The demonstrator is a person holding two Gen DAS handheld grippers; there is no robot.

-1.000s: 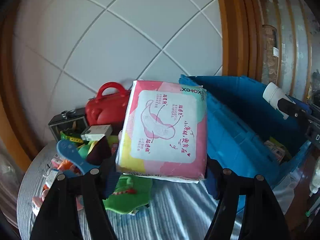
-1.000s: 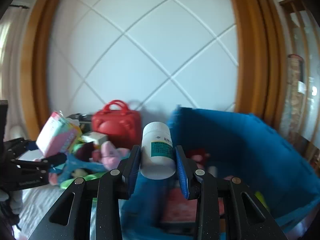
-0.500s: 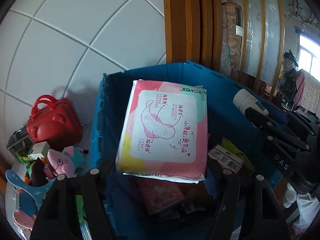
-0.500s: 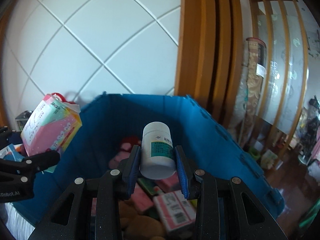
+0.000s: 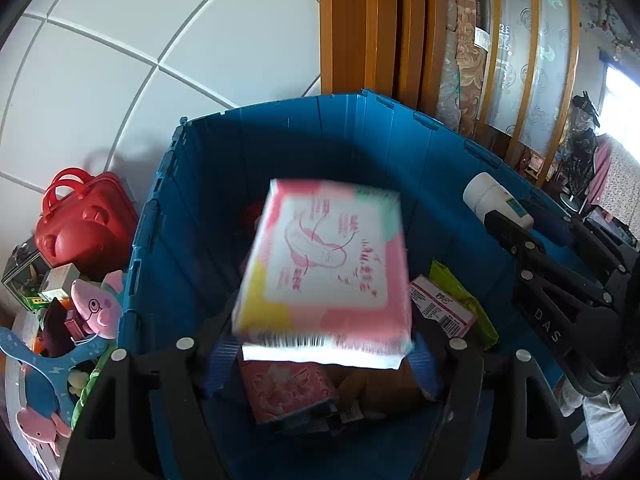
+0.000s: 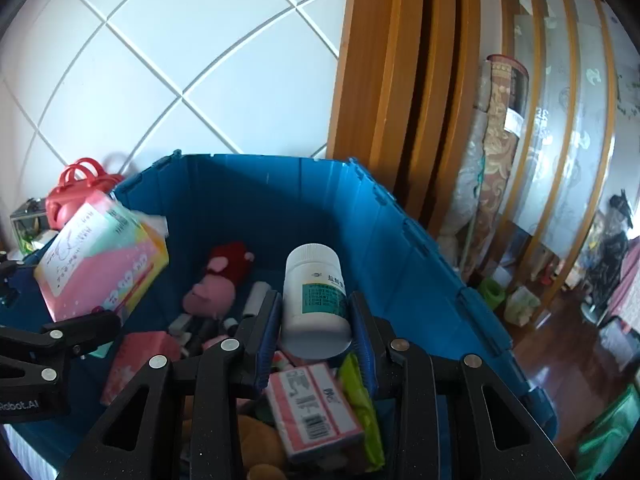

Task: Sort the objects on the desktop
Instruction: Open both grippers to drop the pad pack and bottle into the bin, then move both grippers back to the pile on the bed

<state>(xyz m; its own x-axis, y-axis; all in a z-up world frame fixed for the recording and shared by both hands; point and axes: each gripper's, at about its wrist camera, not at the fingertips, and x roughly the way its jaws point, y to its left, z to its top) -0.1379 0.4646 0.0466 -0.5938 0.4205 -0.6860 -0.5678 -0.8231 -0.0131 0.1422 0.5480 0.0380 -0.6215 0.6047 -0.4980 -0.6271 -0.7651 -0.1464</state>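
Over the blue folding crate (image 5: 192, 216), both tools reach in from the near edge.

Blue folding crate: stands against a white tiled wall (image 5: 160, 40), beside a wooden door frame (image 6: 400, 80). It holds a pink pig plush (image 6: 216, 292), a pink soft pack (image 5: 286, 390), a pink barcoded box (image 6: 312, 408) and a green sachet (image 6: 362, 404).

Sanitary pad pack (image 5: 326, 268): pink, yellow and mint, blurred, tilted above the crate's inside. It lies between the blue pads of the left gripper (image 5: 320, 360); the jaws are opening, standing wide, and the pads show just clear of the pack's lower corners.

Red toy handbag (image 5: 80, 220): outside the crate's left wall, among a pink pig plush with glasses (image 5: 98, 306) and a blue plastic hanger (image 5: 44, 364).

White medicine bottle (image 6: 314, 296): upright, green label, clamped at its lower body between the blue pads of the right gripper (image 6: 316, 344), jaws narrow, above the crate's contents.
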